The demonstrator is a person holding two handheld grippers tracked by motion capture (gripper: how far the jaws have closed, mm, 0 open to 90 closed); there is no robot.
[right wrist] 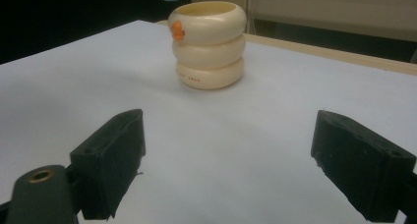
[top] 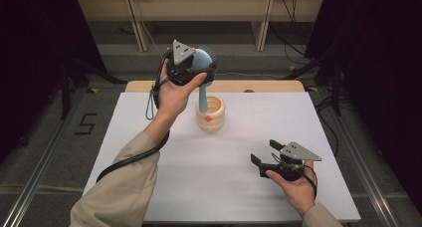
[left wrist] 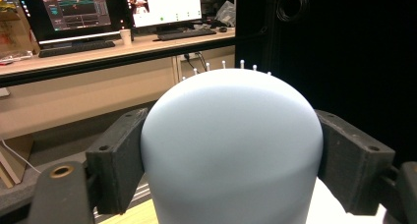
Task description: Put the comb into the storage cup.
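Between jaws of left gripper [top: 195,62]: blue hairbrush [left wrist: 231,145] clamped by head, handle hanging down into cream ringed cup [top: 210,113] directly below. Risk: light cup tips or drags if handle catches rim. Right gripper [top: 268,157] wide, empty, well apart, not steadying cup.

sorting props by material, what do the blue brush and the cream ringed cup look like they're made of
Brush: matte pale-blue plastic, judging by its smooth, even, seamless dome; thin white-tipped bristles poke up behind it.
Cup: cream, three stacked rounded rings with a soft satin sheen and an orange mark; glazed ceramic or moulded plastic, cannot tell which.
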